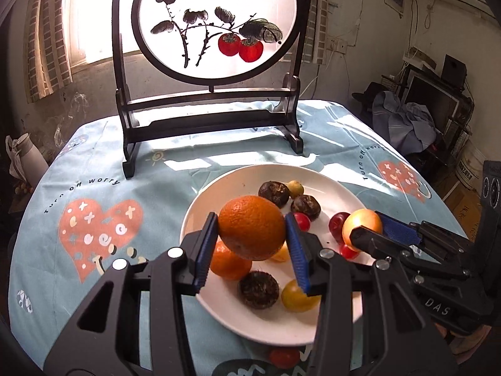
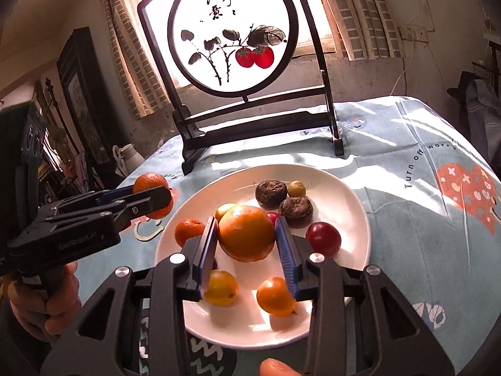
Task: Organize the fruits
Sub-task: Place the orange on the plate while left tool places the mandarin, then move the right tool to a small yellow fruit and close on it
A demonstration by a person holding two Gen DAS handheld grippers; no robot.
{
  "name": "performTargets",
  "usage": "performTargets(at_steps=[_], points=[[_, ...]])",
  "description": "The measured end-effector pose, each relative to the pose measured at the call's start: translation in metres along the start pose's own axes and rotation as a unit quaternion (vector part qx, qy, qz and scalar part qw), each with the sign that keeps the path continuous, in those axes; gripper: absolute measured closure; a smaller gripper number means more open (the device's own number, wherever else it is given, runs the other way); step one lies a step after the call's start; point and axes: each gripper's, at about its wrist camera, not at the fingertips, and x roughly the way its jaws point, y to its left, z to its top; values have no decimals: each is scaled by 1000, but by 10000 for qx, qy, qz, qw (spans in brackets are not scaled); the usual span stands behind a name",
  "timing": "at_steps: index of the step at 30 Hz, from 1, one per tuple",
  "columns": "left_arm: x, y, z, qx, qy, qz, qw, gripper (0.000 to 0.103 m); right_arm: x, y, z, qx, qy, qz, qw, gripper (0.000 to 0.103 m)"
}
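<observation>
My left gripper point(image 1: 252, 219) is shut on a big orange point(image 1: 252, 232), held above the white plate point(image 1: 238, 322). In the right wrist view, this left gripper point(image 2: 153, 199) hangs left of the plate point(image 2: 341, 200) over the cloth. My right gripper point(image 2: 247, 222) is shut on a paler orange fruit point(image 2: 245, 235) above the plate's middle; in the left wrist view, the right gripper point(image 1: 364, 224) comes in from the right. On the plate lie a tangerine point(image 2: 188, 232), dark brown round fruits point(image 2: 296, 208), yellow fruits point(image 2: 220, 286) and a red plum point(image 2: 324, 238).
A dark wooden stand with a round painted screen point(image 1: 216, 22) rises at the back of the table. A red tomato point(image 1: 283, 357) lies on the blue tablecloth point(image 1: 94, 181) in front of the plate. A white jug point(image 1: 25, 156) stands beyond the table's left edge.
</observation>
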Motion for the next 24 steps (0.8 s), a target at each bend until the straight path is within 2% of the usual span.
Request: performTargets(at_steps=[6, 11, 12, 13, 15, 17, 21, 24], points=[[58, 10, 8, -5, 415, 213, 9989, 59, 42, -8, 2, -164, 290, -169, 9993, 65], [82, 20, 6, -26, 724, 346, 9968, 58, 57, -8, -2, -282, 521, -244, 9979, 65], [80, 20, 5, 1, 705, 369, 9968, 48, 59, -8, -3, -288, 583, -247, 9976, 59], [73, 19, 4, 25, 590, 425, 9973, 27, 58, -8, -4, -266, 604, -228, 9976, 43], [51, 17, 3, 59, 203, 598, 9980, 13, 48, -8, -5, -185, 493, -242, 9983, 39], [28, 13, 2, 156, 24, 581, 9982, 12, 35, -4, -3, -185, 428, -180, 9988, 39], [-20, 14, -12, 135, -274, 692, 9971, 2, 0, 12, -10, -212, 284, -16, 9994, 39], [-48, 18, -34, 60, -272, 765, 9967, 2, -23, 28, -27, -329, 307, 129, 9989, 39]])
